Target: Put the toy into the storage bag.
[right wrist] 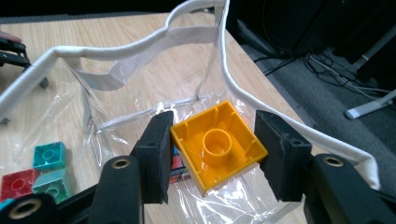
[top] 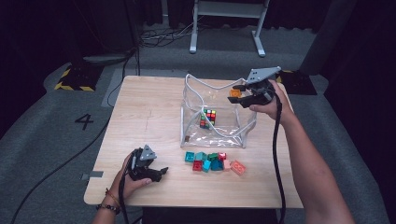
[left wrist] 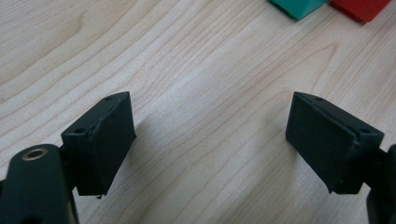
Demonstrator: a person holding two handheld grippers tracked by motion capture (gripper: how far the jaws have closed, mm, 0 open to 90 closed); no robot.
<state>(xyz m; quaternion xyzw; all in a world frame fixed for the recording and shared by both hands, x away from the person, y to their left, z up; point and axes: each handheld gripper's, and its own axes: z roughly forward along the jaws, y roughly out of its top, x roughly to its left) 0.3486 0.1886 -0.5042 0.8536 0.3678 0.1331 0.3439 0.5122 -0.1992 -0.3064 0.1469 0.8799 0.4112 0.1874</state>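
Note:
My right gripper (top: 236,96) is shut on an orange-yellow brick (top: 236,93) and holds it over the open top of a clear bag (top: 205,86) with a white rim. In the right gripper view the brick (right wrist: 218,144) sits hollow side up between both pads (right wrist: 156,144), above the bag (right wrist: 140,44). A colour cube (top: 208,117) lies inside the bag. Several teal, red, blue and pink bricks (top: 212,162) lie on the table in front of it. My left gripper (top: 161,172) rests at the table's front left, open (left wrist: 210,126), with only bare wood between its jaws.
The wooden table (top: 140,116) ends close behind the bag and just right of it. A teal brick (left wrist: 296,5) and a red brick (left wrist: 362,7) lie a little beyond the left jaws. A white metal stand (top: 229,23) and cables are on the floor behind.

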